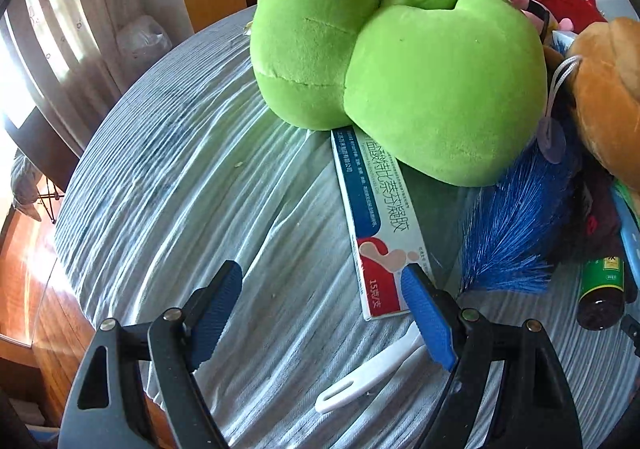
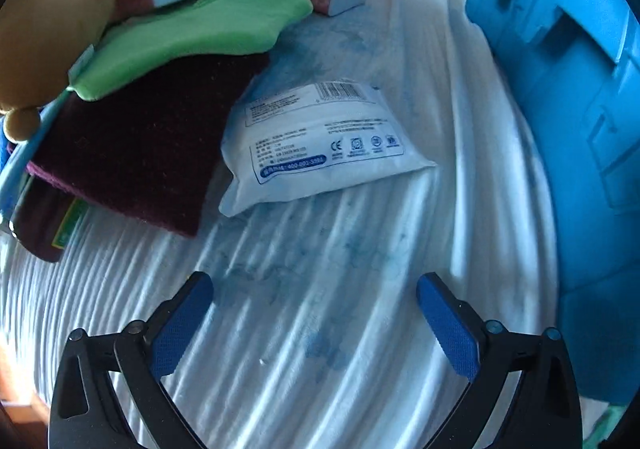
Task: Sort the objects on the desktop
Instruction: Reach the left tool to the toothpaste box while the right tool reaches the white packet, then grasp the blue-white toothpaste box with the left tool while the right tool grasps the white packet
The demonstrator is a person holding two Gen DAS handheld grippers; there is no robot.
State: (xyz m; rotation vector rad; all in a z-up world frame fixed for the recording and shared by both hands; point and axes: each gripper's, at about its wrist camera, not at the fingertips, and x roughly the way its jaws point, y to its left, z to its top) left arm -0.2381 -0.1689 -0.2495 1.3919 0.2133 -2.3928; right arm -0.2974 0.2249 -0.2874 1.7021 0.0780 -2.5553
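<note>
- The left gripper (image 1: 322,279) is hanging over the striped tablecloth (image 1: 180,189) with its 2 jaws standing wide apart and nothing between them; its right pad is overlapping the near end of a long ointment carton (image 1: 378,225), though whether it is touching I cannot tell.
- That carton is lying flat, its far end tucked under a green plush toy (image 1: 400,81); a white plastic handle (image 1: 368,379) is lying just beside its near end.
- The carton is looking light, stiff and smooth-sided, so pinching it across its narrow width near the free end is probably the safest hold; drawing it out may be tipping the soft plush.
- A blue bristle brush (image 1: 516,229) and a dark glass bottle (image 1: 602,289) are lying to the right.
- The right gripper (image 2: 314,289) is likewise unclenched and empty above bare cloth.
- Ahead of it a white sealed pouch (image 2: 320,145) is lying flat, touching a maroon cloth (image 2: 140,153) piled under a green cloth (image 2: 192,33).
- The pouch is looking soft, light and slippery; gripping a crimped edge should be holding better than its puffy middle.
- A blue plastic crate (image 2: 560,89) is standing near on the right.
</note>
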